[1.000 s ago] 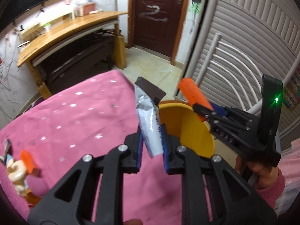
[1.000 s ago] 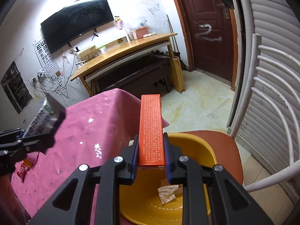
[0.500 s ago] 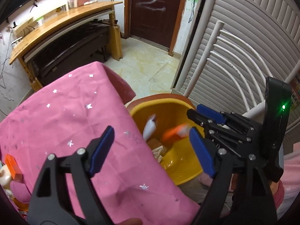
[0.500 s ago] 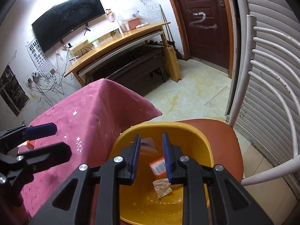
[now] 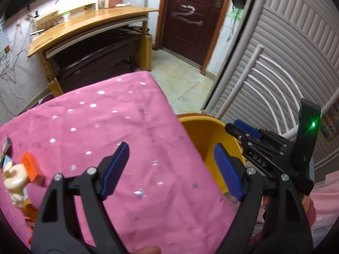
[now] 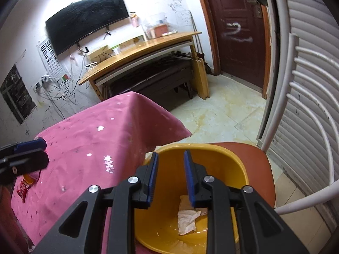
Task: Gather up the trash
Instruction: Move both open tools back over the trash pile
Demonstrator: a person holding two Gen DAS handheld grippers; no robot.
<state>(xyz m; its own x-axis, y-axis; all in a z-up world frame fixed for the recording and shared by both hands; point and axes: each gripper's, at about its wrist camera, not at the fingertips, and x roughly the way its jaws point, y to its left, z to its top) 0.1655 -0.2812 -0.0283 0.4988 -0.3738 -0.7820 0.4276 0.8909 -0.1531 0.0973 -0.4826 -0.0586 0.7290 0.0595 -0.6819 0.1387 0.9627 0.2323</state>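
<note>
My left gripper (image 5: pixel 171 167) is wide open and empty over the pink starred tablecloth (image 5: pixel 118 131), beside the yellow bin (image 5: pixel 203 133). My right gripper (image 6: pixel 169 169) is open a little and empty, held above the yellow bin (image 6: pixel 233 160). Crumpled paper (image 6: pixel 187 218) lies in the bin's bottom. More trash sits at the table's left: an orange box (image 5: pixel 30 166), a cream-coloured item (image 5: pixel 14 178) and a red packet (image 6: pixel 22 189). The right gripper also shows in the left wrist view (image 5: pixel 245 130).
The bin stands on a red-brown chair seat (image 6: pixel 252 154) with a white barred back (image 6: pixel 296 105). A grey slatted shutter (image 5: pixel 296 48) is to the right. A wooden desk (image 6: pixel 137 48) and a dark door (image 6: pixel 239 27) are beyond the table.
Both grippers opened and dropped their loads into the bin: the left a silver wrapper, the right an orange box. The left gripper has since swung left over the table.
</note>
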